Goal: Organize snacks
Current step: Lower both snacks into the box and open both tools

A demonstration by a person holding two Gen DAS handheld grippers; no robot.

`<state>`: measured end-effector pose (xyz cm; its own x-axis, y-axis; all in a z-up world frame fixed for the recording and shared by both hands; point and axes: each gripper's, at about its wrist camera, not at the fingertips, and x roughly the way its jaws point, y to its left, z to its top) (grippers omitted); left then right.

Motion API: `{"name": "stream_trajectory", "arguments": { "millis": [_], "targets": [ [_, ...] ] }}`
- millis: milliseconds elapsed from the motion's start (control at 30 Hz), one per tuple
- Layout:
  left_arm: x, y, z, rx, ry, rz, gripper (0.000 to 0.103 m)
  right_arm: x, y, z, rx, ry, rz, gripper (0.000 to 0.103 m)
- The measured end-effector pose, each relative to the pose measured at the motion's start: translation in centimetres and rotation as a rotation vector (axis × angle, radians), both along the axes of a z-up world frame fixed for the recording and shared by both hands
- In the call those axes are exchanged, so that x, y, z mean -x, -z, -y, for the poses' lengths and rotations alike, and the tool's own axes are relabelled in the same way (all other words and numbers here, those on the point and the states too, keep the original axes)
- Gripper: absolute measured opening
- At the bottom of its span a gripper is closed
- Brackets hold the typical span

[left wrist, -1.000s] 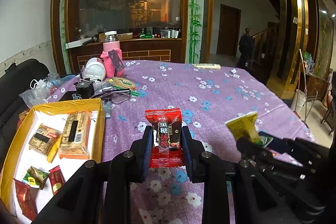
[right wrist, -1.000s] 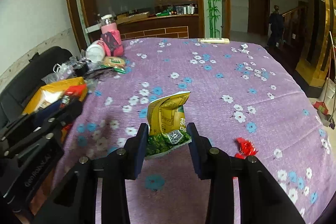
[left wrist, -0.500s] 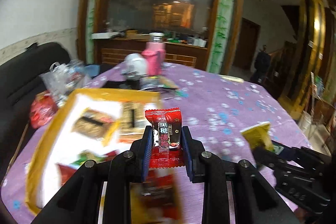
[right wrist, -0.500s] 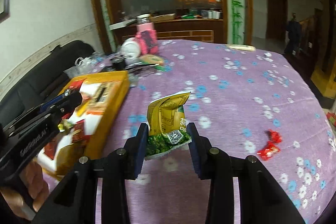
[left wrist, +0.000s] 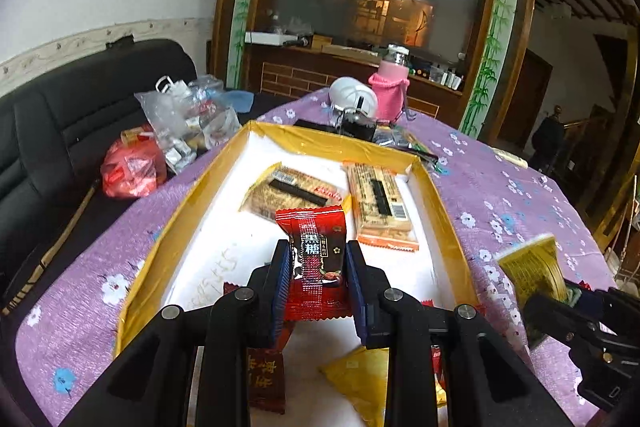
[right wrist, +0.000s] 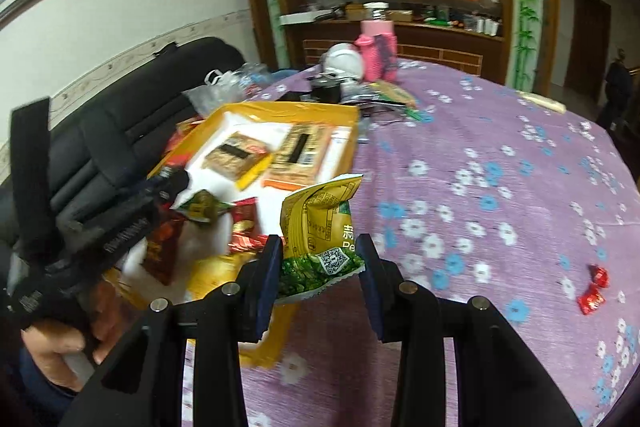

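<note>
The left gripper [left wrist: 314, 269] has swung from over the bare purple surface [left wrist: 520, 203] a second ago to a spot directly above the yellow-walled box [left wrist: 440, 211], its fingers closed on a red candy packet [left wrist: 312, 227] that stands upright between them. That puts the packet over the white floor of the box, so the carry looks finished and a release seems the likely next step. The right gripper [right wrist: 320, 267] has followed toward the box too, its fingers clamped on a crumpled yellow-and-green snack bag [right wrist: 320, 223], which is held just outside the box's right wall rather than over its interior.

The left wrist view looks straight down the box: two flat cracker packs [left wrist: 380, 203] lie at 12 o'clock from the held packet, and a dark red sachet [left wrist: 266, 379] and a yellow pouch [left wrist: 360, 383] lie at 6 o'clock under the fingers. It also catches the right gripper's bag at 3 o'clock.

Only the right wrist view shows two small red candies [right wrist: 594, 291] loose on the surface at 3 o'clock, well apart from the box, so sorting is not yet done. It also shows the person's hand [right wrist: 60, 339] holding the left gripper at 9 o'clock.
</note>
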<state>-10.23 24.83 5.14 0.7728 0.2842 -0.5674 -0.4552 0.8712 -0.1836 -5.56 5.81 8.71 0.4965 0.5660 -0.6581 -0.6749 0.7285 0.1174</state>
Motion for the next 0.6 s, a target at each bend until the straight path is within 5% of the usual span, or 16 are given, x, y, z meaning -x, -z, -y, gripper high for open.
{"name": "stream_trajectory", "arguments": {
  "millis": [600],
  "targets": [
    [-0.5,0.1,-1.1,0.047,0.041,-0.018,0.028,-2.9,1.6,-6.4,0.040,-0.046,-0.098,0.037]
  ]
}}
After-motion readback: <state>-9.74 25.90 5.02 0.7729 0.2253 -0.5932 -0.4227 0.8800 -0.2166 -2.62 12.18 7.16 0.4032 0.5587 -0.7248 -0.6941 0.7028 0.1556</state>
